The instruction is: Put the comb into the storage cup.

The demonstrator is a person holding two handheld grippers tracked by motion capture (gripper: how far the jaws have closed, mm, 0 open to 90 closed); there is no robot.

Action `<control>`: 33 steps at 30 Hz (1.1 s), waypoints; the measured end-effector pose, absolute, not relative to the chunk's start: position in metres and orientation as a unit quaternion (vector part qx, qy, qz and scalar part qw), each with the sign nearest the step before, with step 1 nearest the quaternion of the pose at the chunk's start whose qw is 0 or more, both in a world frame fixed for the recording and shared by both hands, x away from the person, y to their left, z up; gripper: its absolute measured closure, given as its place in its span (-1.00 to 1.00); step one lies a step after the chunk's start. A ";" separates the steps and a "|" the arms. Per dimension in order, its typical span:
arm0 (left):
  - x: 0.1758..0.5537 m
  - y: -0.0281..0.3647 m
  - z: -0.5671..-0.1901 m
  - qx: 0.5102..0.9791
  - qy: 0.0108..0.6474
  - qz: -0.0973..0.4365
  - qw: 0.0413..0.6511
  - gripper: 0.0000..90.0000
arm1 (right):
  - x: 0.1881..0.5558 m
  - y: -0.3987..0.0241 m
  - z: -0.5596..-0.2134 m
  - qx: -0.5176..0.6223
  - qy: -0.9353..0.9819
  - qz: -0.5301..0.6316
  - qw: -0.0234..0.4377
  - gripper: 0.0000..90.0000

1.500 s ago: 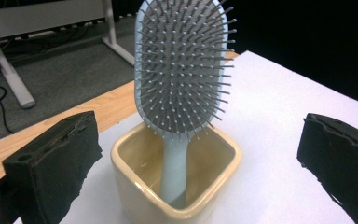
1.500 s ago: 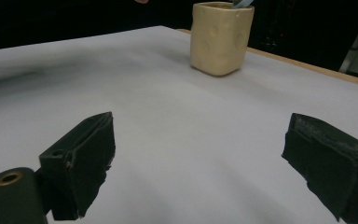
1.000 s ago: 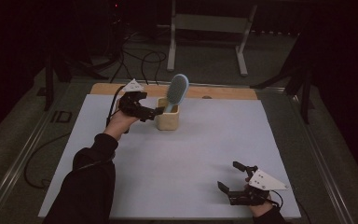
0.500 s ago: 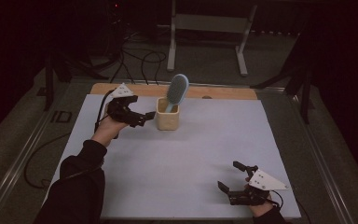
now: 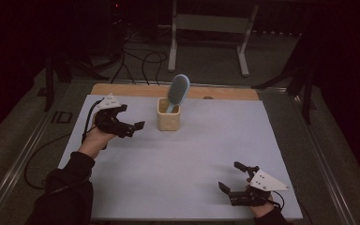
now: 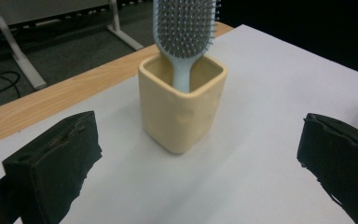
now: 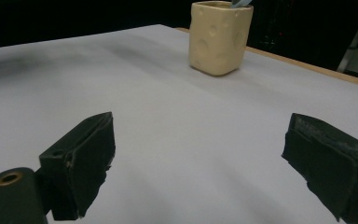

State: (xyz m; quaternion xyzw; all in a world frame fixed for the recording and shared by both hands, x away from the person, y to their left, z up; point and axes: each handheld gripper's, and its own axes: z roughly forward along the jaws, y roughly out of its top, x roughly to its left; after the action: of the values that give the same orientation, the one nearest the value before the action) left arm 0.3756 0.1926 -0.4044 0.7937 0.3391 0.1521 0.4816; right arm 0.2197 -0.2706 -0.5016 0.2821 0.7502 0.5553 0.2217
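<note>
A cream square cup [image 5: 168,115] [image 6: 182,108] [image 7: 220,37] stands upright near the far middle of the white mat. A light blue hairbrush [image 5: 177,91] [image 6: 183,30] stands in it, handle down and bristle head up. My left gripper [image 5: 132,126] [image 6: 200,163] is open and empty, a short way left of the cup, its jaws pointing at it. Near the front right of the mat, my right gripper [image 5: 231,178] [image 7: 205,163] rests open with nothing between its jaws.
The white mat [image 5: 187,159] covers most of a wooden table, whose bare edge [image 5: 225,93] shows at the back. Beyond it stand a metal frame [image 5: 206,28] and floor cables [image 5: 140,58]. A metal rail [image 5: 23,159] runs along the left side.
My left gripper has drawn back to the left, away from the cup, and come nearer the person. The cup, brush and right gripper have not moved.
</note>
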 end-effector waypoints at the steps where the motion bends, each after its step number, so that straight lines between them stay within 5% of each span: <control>1: 0.373 0.195 -0.405 0.794 0.338 0.154 0.481 -1.00 | 0.220 -0.271 -0.502 0.282 0.751 0.554 0.222 -0.80; 33: 0.291 0.244 -0.453 0.798 0.346 0.149 0.471 -1.00 | 0.222 -0.268 -0.502 0.282 0.753 0.552 0.221 -0.80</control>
State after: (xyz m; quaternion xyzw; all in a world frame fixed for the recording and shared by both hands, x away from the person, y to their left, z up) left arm 0.2911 0.2436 -0.4534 0.7976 0.3461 0.1486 0.4712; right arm 0.2217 -0.2680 -0.5022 0.2816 0.7532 0.5519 0.2209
